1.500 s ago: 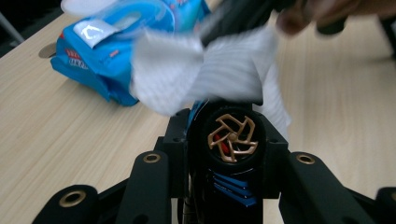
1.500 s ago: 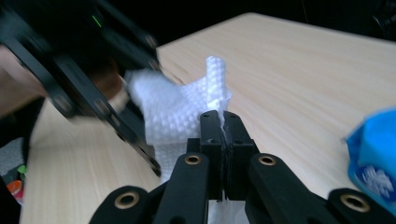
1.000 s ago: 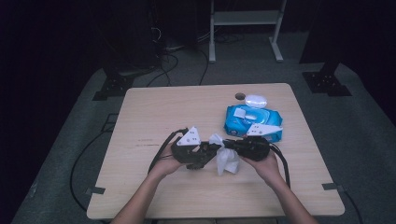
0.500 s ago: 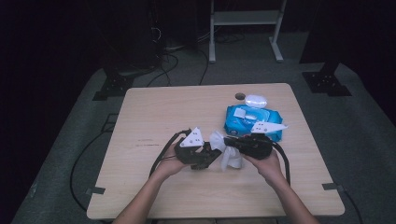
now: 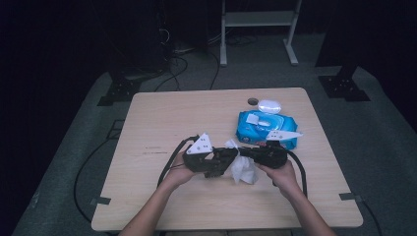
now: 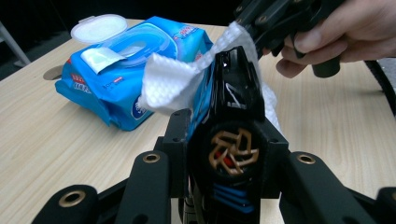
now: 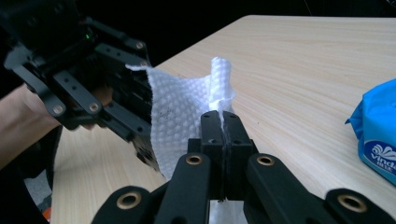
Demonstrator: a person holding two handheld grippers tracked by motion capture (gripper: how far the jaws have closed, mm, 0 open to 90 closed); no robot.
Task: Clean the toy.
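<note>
Right gripper view shows our right gripper (image 7: 223, 119) clenched on a white wet wipe (image 7: 187, 112). Left gripper (image 6: 233, 74) grasps a black object (image 6: 233, 93), and the wipe drapes over it. Compared with a second ago, the wipe has bunched closer between the grippers, suggesting wiping is underway. Beyond lies the blue wipes pack (image 5: 265, 127).

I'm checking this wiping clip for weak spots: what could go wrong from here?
The right gripper pinches only a thin fold of the wet wipe, so it might slip or tear while rubbing the black object clamped in the left gripper. The wipe pack lies open; its wipes may dry.
</note>
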